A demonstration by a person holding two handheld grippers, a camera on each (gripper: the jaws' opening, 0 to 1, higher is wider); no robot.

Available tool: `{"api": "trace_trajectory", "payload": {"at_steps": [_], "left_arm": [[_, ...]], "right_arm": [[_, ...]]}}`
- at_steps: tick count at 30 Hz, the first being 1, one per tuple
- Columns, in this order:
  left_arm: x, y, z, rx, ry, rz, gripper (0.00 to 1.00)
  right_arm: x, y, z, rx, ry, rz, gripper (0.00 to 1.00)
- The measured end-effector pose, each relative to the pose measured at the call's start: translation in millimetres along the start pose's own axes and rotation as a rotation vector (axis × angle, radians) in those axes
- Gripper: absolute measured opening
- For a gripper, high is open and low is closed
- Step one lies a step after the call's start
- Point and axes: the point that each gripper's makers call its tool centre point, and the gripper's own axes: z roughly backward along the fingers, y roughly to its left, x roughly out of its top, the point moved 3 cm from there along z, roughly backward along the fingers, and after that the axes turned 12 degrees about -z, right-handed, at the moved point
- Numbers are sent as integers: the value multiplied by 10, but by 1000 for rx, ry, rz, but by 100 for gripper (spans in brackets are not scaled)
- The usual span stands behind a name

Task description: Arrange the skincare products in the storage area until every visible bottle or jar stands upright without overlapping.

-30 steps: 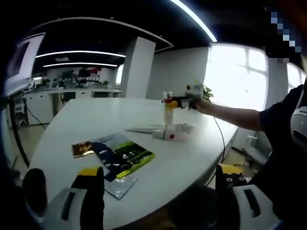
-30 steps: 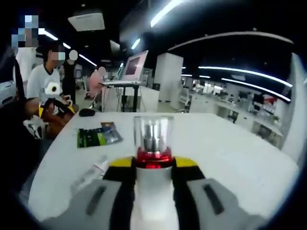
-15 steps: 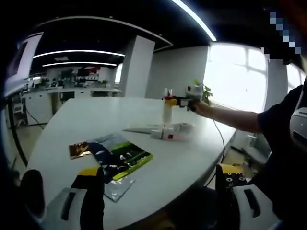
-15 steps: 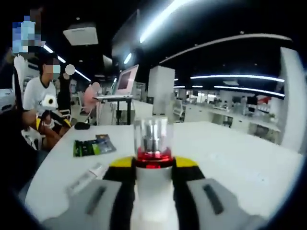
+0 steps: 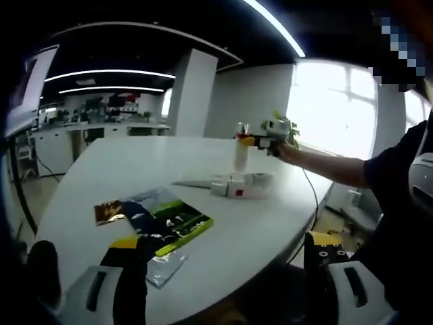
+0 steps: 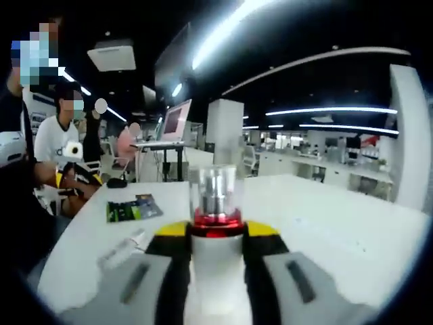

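Observation:
In the right gripper view my right gripper is shut on a white bottle with a red collar and a clear cap, held upright above the white table. From the left gripper view that same bottle hangs over the far side of the table, gripped by the right gripper. Below it lie several small white skincare items on their sides. My left gripper is open near the table's front edge, with nothing between its fingers.
A dark and green sachet pack lies on the table in front of the left gripper; a clear tube lies at left. A seated person and a monitor stand are beyond the table.
The right gripper has lifted the bottle slightly and carried it a little to the right over the table. The left gripper has stayed put.

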Motion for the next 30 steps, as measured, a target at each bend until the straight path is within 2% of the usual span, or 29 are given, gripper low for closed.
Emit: {"api": "trace_trajectory", "payload": {"at_steps": [10, 30], "left_arm": [[41, -47, -59, -12, 9, -12, 98], [108, -153, -167, -25, 20, -29, 98]], "right_arm": [[10, 12, 202, 22, -20, -8, 28], [48, -118, 559, 36, -50, -21, 28]]}}
